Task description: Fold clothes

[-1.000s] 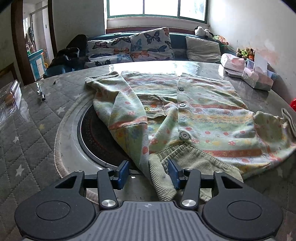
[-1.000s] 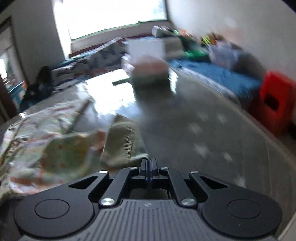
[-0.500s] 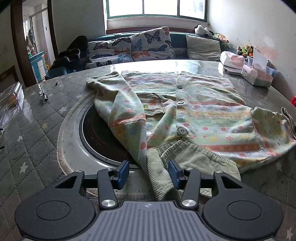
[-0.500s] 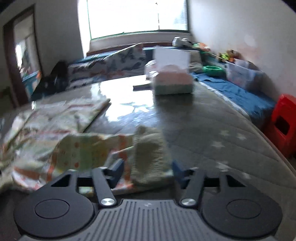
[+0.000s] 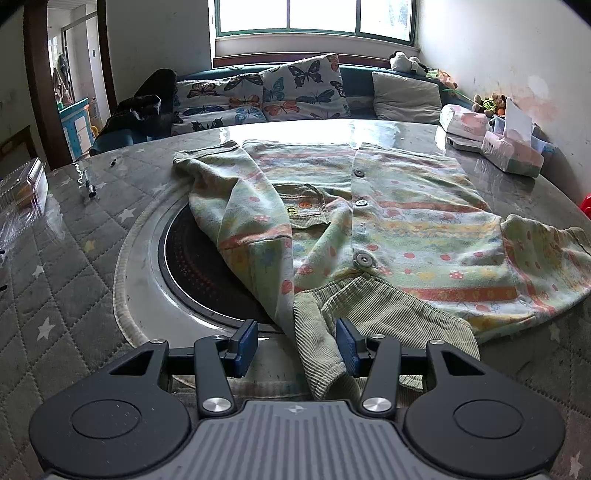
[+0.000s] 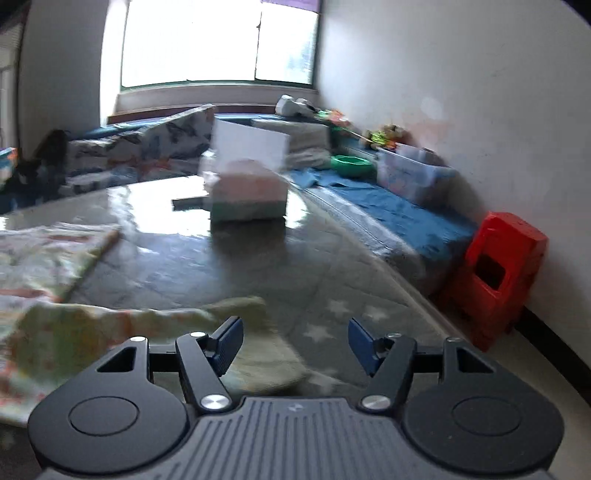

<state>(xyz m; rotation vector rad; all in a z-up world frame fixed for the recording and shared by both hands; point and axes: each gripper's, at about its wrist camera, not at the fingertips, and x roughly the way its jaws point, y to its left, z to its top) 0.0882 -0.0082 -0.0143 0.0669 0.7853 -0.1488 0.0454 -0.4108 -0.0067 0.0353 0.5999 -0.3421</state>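
A child's patterned cardigan (image 5: 406,221) lay spread face-up on the table (image 5: 74,295), buttoned down the front, its near sleeve folded across the chest and partly covering a dark round inset (image 5: 192,266) in the tabletop. The left gripper (image 5: 297,345) stood with its jaws apart on either side of the ribbed green cuff (image 5: 317,354), the blue pads not yet pressing the cloth. The right gripper (image 6: 295,345) was also spread wide, hovering over the other cuff (image 6: 258,354) at the far sleeve end; that view was blurred, so contact could not be judged.

The knit looked soft, light and limp, likely to sag and drag unless lifted clear. The thicker ribbed cuffs seemed the surest places to pinch, being firmer than the thin body fabric.

The table wore a quilted grey cover with stars, glossy farther back. Tissue boxes (image 5: 513,155) sat by the far right edge, a small tool (image 5: 88,184) to the left. Behind ran a bench with butterfly cushions (image 5: 295,92) under a bright window (image 5: 314,18); a red stool (image 6: 506,277) stood beside the wall.
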